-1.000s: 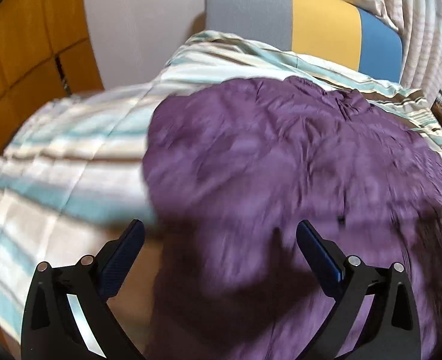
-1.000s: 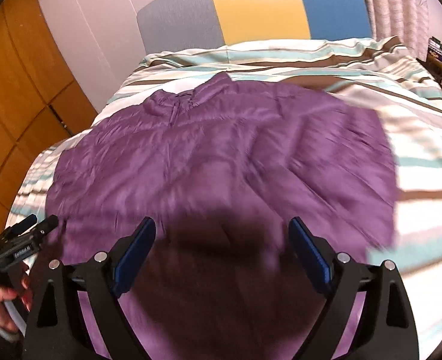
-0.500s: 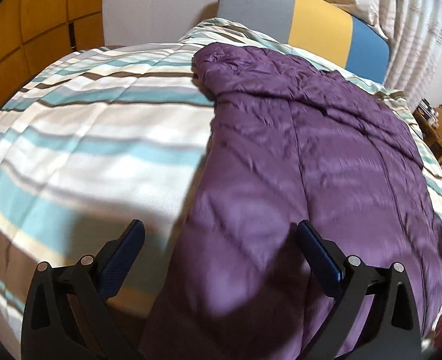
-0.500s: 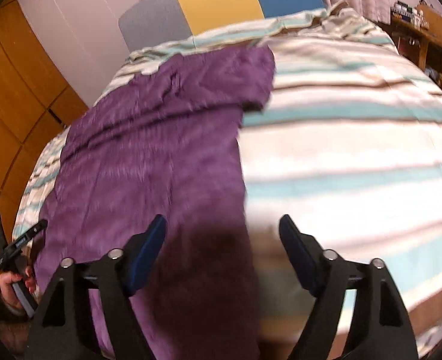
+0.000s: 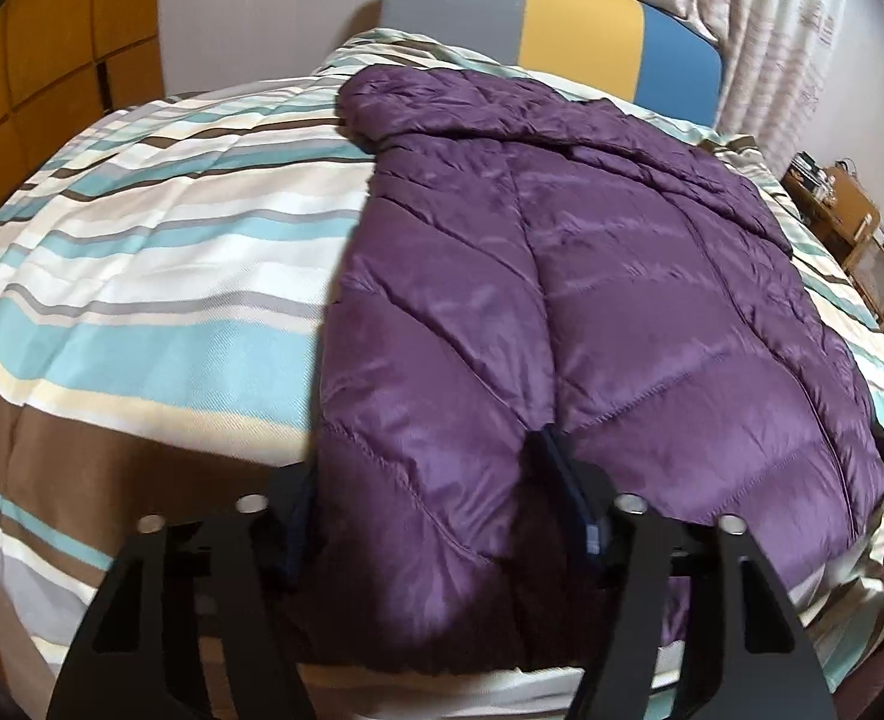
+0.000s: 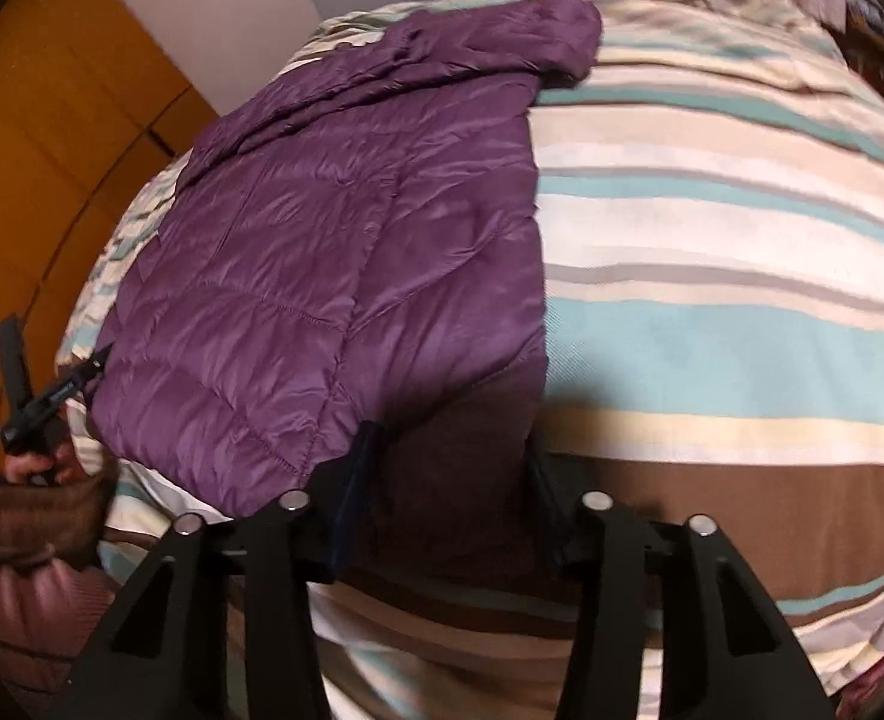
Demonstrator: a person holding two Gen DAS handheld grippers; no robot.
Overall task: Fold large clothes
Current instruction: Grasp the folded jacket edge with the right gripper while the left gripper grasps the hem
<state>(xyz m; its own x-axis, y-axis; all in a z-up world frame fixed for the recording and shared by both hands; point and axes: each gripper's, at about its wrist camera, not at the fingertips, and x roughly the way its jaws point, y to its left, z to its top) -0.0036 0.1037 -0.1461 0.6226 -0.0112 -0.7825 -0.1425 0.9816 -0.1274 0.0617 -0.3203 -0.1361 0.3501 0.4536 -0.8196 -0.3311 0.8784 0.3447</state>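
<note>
Purple quilted down jacket [image 5: 592, 312]: lying flat on the bed's striped duvet [image 5: 141, 276], hood toward the grey, yellow and blue headboard [image 5: 550, 24].

Left gripper [image 5: 435, 492]: fingers now pinching the jacket's near hem corner, fabric bunching between them (half a second ago they were standing wide apart above it).

Right gripper [image 6: 448, 480]: fingers likewise closing on the opposite hem corner, having narrowed since the earlier frame.

Containers: none showing.

Wooden shelf unit [image 5: 850, 228]: standing beside the bed, contents too small to tell.
</note>
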